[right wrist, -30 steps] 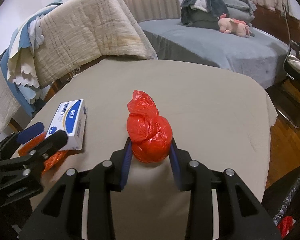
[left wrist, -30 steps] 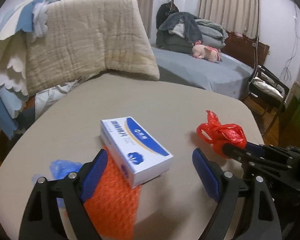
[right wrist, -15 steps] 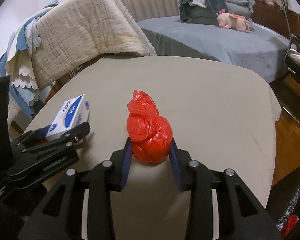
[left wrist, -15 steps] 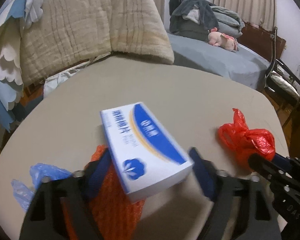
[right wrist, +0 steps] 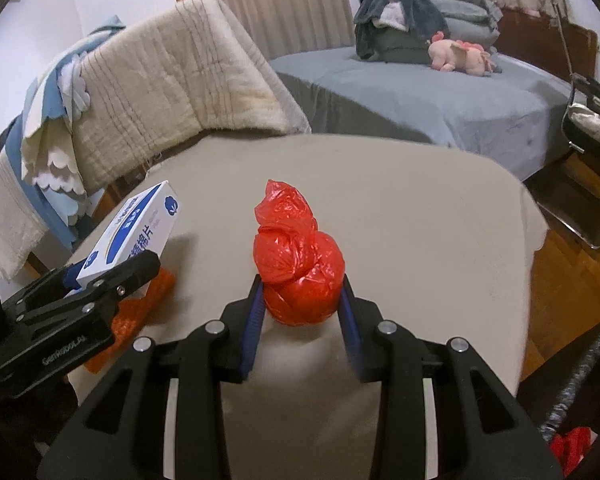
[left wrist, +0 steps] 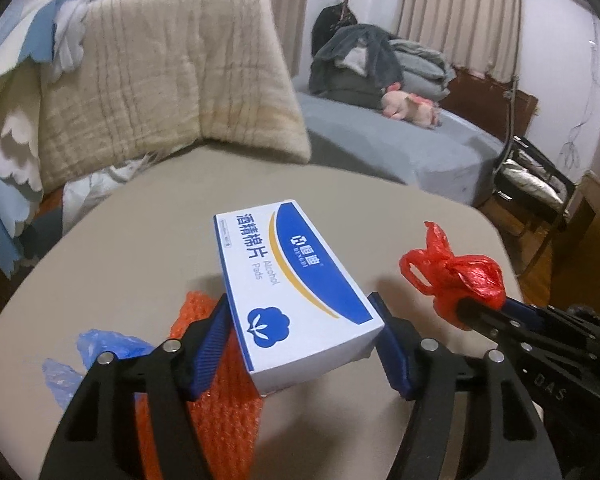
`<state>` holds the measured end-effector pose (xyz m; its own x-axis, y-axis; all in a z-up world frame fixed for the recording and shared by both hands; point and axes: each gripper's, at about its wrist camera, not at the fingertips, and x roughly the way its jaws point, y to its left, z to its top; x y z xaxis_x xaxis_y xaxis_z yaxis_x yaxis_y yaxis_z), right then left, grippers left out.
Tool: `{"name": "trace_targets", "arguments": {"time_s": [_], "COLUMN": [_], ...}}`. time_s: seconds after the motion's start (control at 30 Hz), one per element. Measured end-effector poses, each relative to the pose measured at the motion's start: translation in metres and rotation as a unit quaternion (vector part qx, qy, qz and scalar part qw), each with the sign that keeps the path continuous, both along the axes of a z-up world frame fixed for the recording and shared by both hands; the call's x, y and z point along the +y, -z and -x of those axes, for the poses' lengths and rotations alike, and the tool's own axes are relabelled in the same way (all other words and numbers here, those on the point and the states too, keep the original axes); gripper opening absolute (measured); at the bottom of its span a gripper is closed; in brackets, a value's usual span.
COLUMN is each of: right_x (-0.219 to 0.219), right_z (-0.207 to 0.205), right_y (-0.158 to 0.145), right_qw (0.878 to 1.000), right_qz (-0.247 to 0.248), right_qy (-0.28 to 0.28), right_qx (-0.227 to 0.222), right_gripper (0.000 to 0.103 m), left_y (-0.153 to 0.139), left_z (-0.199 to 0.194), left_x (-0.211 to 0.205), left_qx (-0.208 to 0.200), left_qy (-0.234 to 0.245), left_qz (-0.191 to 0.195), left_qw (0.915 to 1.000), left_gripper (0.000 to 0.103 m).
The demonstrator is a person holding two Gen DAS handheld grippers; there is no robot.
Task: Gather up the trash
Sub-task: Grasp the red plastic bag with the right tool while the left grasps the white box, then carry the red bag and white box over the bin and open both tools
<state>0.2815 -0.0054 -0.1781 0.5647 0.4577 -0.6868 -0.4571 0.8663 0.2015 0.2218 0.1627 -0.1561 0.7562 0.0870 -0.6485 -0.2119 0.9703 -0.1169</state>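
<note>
My left gripper (left wrist: 304,340) is shut on a white and blue alcohol pad box (left wrist: 288,288) and holds it tilted above the beige table (left wrist: 148,248). The box also shows in the right wrist view (right wrist: 136,224). Under it lie an orange mesh piece (left wrist: 216,408) and a crumpled blue plastic bag (left wrist: 96,352). My right gripper (right wrist: 300,312) is shut on a knotted red plastic bag (right wrist: 296,264), which also shows in the left wrist view (left wrist: 456,276).
A chair draped with a beige quilt (left wrist: 168,80) and a blue and white blanket (left wrist: 4,128) stands behind the table. A grey bed (right wrist: 440,96) with clothes and a pink plush toy lies beyond. A black chair (right wrist: 588,120) stands to the right. The table edge (right wrist: 532,240) drops to a wooden floor.
My left gripper moved forward around the box, closed on it and lifted it off the orange mesh. My right gripper kept hold of the red bag.
</note>
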Motion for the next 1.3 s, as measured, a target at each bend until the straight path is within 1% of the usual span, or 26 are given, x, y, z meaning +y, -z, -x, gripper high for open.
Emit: {"name": "trace_targets", "arguments": {"time_s": [0.07, 0.2, 0.3, 0.5, 0.73, 0.93, 1.03, 1.13, 1.3], "right_x": [-0.006, -0.022, -0.036, -0.076, -0.129, -0.178, -0.205, -0.226, -0.263], "right_z": [0.004, 0.015, 0.025, 0.051, 0.081, 0.11, 0.125, 0.136, 0.153], "right_y": [-0.009, -0.03, -0.044, -0.072, -0.084, -0.091, -0.093, -0.092, -0.084], "right_qw": [1.0, 1.0, 0.999, 0.997, 0.994, 0.989, 0.986, 0.982, 0.975], "right_qz": [-0.005, -0.012, -0.017, -0.026, -0.02, 0.0, 0.009, 0.016, 0.025], "right_qy": [0.003, 0.012, 0.02, 0.044, 0.085, 0.128, 0.152, 0.175, 0.21], "right_qx": [-0.008, -0.026, -0.038, -0.058, -0.06, -0.068, -0.072, -0.07, -0.065], "right_gripper": [0.034, 0.034, 0.034, 0.034, 0.034, 0.034, 0.034, 0.034, 0.034], "left_y": [-0.007, -0.021, -0.032, -0.051, -0.065, -0.073, -0.076, -0.077, -0.078], "left_z": [0.003, 0.01, 0.017, 0.031, 0.045, 0.056, 0.062, 0.067, 0.078], "left_x": [-0.005, -0.019, -0.031, -0.062, -0.106, -0.156, -0.181, -0.209, -0.243], "left_qx": [-0.006, -0.02, -0.029, -0.043, -0.055, -0.064, -0.067, -0.068, -0.07], "left_qy": [0.009, 0.03, 0.048, 0.09, 0.146, 0.2, 0.229, 0.261, 0.302], "left_qz": [0.0, -0.013, -0.011, -0.013, -0.004, 0.001, 0.004, 0.005, 0.005], "left_qw": [0.9999, 0.9993, 0.9984, 0.9949, 0.9878, 0.9777, 0.9712, 0.9629, 0.9509], "left_gripper": [0.066, 0.065, 0.065, 0.065, 0.065, 0.065, 0.065, 0.065, 0.064]}}
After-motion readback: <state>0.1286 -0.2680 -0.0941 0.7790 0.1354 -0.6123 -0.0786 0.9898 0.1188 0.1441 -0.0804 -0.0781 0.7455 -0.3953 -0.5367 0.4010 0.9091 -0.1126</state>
